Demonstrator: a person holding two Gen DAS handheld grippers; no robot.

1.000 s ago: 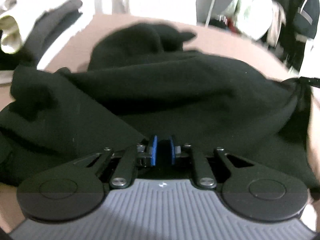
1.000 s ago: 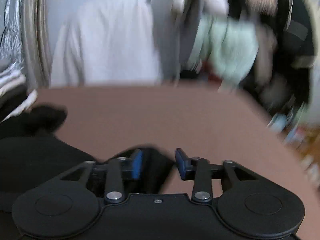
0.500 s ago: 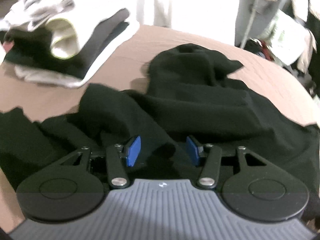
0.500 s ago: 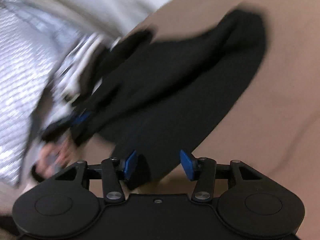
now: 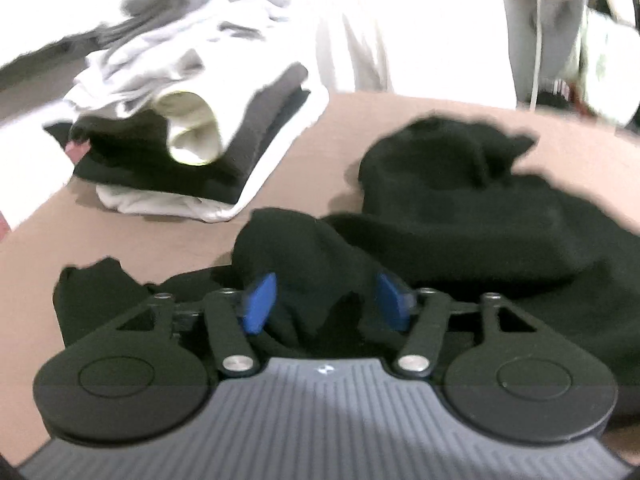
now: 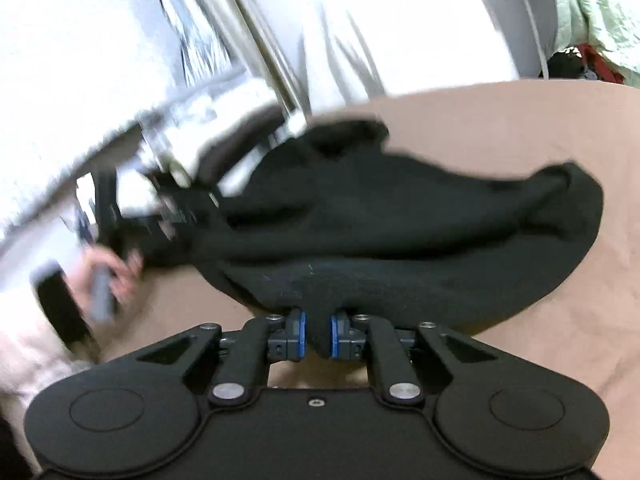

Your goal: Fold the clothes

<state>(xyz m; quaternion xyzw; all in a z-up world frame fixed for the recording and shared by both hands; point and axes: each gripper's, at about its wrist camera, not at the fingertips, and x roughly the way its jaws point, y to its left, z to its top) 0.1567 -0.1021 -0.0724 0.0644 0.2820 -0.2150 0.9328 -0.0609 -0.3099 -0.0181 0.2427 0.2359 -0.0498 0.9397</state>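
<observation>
A black garment point(image 5: 460, 216) lies bunched on the brown table point(image 5: 140, 240). In the left wrist view my left gripper point(image 5: 326, 300) stands open, its blue pads on either side of a raised fold of the black cloth. In the right wrist view my right gripper point(image 6: 317, 334) is shut on the near edge of the same black garment point(image 6: 400, 240), a pinch of fabric squeezed between the blue pads. At the left of that view a hand point(image 6: 104, 276) holds the other gripper's handle by the garment's far end.
A stack of folded clothes point(image 5: 188, 132), white, grey and black, sits at the table's back left. Hanging pale garments point(image 6: 360, 28) and other clutter fill the background behind the table point(image 6: 520, 120). Bare brown surface lies to the right of the garment.
My left gripper opened, letting go of the cloth, and its view swung toward the folded stack. My right gripper swung round to the garment's edge and shut on it.
</observation>
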